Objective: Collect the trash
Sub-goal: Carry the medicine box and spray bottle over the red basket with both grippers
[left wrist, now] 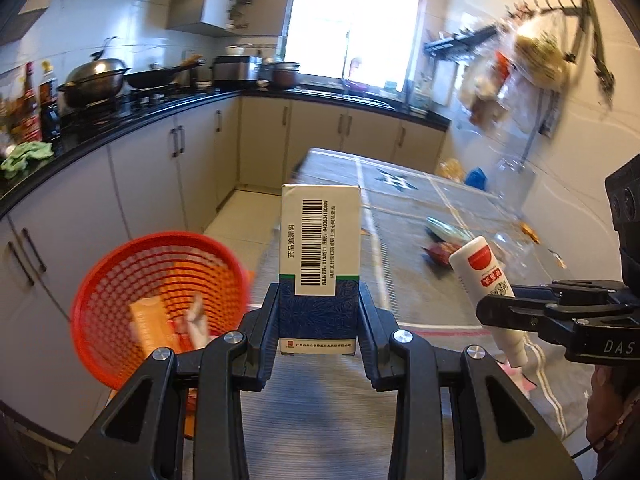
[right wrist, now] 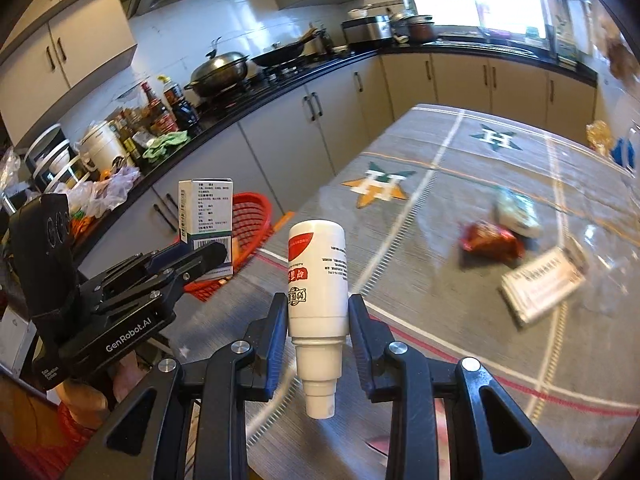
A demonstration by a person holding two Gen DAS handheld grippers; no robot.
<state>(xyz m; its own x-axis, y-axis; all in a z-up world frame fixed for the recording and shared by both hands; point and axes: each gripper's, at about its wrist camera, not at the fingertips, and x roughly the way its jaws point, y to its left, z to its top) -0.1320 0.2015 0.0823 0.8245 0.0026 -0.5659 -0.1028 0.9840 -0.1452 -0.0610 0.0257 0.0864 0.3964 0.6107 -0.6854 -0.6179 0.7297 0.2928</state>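
My left gripper point(left wrist: 319, 312) is shut on a white and blue medicine box point(left wrist: 320, 248) with a barcode, held upright above the table's left edge. The same box point(right wrist: 206, 220) shows in the right wrist view, pinched by the left gripper point(right wrist: 208, 258). My right gripper point(right wrist: 318, 320) is shut on a white tube with a red label point(right wrist: 318, 276), cap end pointing toward the camera. That tube point(left wrist: 482, 276) also appears at the right of the left wrist view in the right gripper point(left wrist: 496, 314). A red mesh basket point(left wrist: 160, 300) holding some trash stands just left of the table; its rim point(right wrist: 256, 208) shows behind the box.
On the grey table cloth point(right wrist: 440, 208) lie a red snack wrapper point(right wrist: 490, 240), a green-white packet point(right wrist: 516, 210), a flat white carton point(right wrist: 540, 284) and clear plastic point(right wrist: 608, 248). A black counter point(left wrist: 120, 120) with pots and bottles runs along the left. A person's hand point(left wrist: 608, 396) holds the right gripper.
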